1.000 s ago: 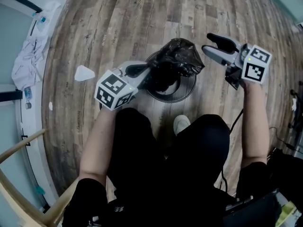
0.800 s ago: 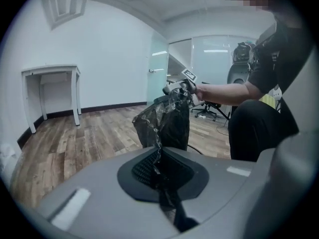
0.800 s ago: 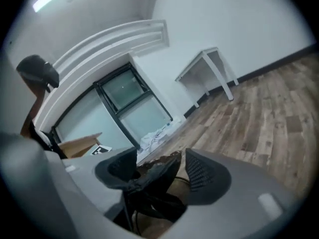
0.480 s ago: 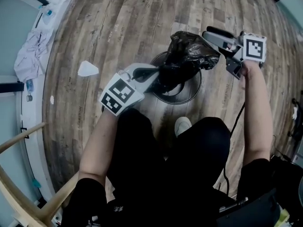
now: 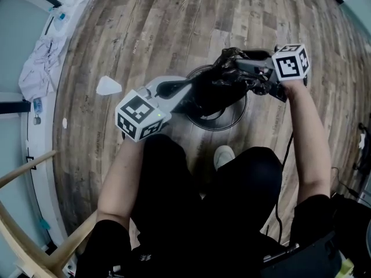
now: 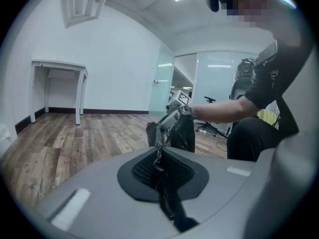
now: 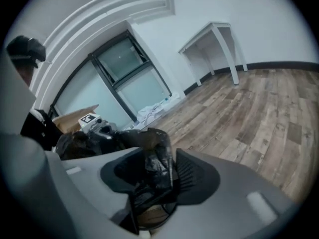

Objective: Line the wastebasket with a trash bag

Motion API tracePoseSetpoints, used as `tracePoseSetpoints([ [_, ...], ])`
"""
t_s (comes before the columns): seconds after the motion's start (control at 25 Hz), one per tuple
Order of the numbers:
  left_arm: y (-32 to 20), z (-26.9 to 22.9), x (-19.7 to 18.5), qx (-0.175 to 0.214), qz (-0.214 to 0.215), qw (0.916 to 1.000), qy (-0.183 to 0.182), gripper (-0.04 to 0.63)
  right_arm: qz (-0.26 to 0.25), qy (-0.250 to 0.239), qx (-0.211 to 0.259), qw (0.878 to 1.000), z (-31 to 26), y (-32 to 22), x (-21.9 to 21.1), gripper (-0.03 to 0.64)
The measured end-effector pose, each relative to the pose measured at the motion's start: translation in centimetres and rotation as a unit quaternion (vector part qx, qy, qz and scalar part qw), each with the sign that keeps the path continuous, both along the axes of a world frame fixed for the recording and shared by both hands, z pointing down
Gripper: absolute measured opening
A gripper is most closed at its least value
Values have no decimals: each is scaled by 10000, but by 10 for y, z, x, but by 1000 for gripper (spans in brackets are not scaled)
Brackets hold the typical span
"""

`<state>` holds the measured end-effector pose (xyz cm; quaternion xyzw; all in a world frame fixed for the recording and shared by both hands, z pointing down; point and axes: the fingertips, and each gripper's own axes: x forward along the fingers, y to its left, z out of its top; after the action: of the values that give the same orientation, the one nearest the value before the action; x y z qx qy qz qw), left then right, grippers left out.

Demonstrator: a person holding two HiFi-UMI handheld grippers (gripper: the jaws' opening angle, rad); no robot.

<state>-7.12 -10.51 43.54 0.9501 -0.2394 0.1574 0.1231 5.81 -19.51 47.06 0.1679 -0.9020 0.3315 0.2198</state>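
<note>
Now my right gripper [image 5: 240,68] has come down from beside the wastebasket [image 5: 225,124] onto the bunched black trash bag [image 5: 215,84] at the far-right rim. Its jaws have just been closing, with a fold of film between them, but the pads are not yet pressed on it. My left gripper [image 5: 193,89] stays pinched tight on a thin strip of the bag's edge at the near-left rim, so I judge the bag, heaped over the mouth, will soon be held on two sides, ready to spread.
</note>
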Motion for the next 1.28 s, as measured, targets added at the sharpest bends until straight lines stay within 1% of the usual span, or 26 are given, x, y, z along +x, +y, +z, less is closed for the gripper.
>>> tracePoseSetpoints([
  [0.04,-3,-1,-4,-23,-109,9999,102,8,-43,-13,185,9998,1,6,-1,166],
  [0.08,-7,-2,-8,-45,-230,9995,201,8,-78,-27,422,9991,0,11,-1,118],
  [0.16,-15,-3,-17,-91,-507,9979,402,8,-201,-26,1021,9946,-6,21,-2,58],
  [0.24,-23,-3,-27,-138,-801,9950,583,8,-368,66,1642,9857,-13,30,-2,30],
  [0.32,-27,-1,-32,-168,-974,9927,686,8,-575,215,2176,9741,-20,41,-1,21],
  [0.36,-25,0,-32,-188,-958,9927,704,8,-678,268,2359,9690,-23,47,-1,21],
  [0.44,-18,3,-25,-234,-771,9944,686,8,-829,300,2587,9619,-27,59,0,21],
  [0.56,-8,7,-13,-198,-539,9968,556,8,-966,357,2707,9571,-25,73,4,21],
  [0.68,-4,3,-11,-103,-505,9969,591,9,-1097,380,2692,9561,-22,83,4,20],
  [0.72,-3,0,-12,-33,-497,9969,603,23,-1124,342,2684,9561,-23,85,3,21],
  [0.8,-3,-6,-12,148,-469,9974,532,100,-1168,250,2674,9562,-27,87,1,21],
  [0.88,-3,-9,-12,251,-431,9978,445,121,-1227,219,2685,9552,-28,91,-1,21],
  [1.0,-4,-6,-11,182,-344,9984,412,135,-1288,202,2708,9538,-30,95,-5,21],
  [1.08,-1,-2,-7,103,-170,9991,380,146,-1274,153,2690,9545,-32,95,-8,21],
  [1.16,6,1,-1,54,95,9994,340,155,-1230,125,2662,9560,-33,93,-9,21],
  [1.28,24,5,8,57,534,9982,273,195,-1128,76,2587,9593,-33,90,-7,21],
])
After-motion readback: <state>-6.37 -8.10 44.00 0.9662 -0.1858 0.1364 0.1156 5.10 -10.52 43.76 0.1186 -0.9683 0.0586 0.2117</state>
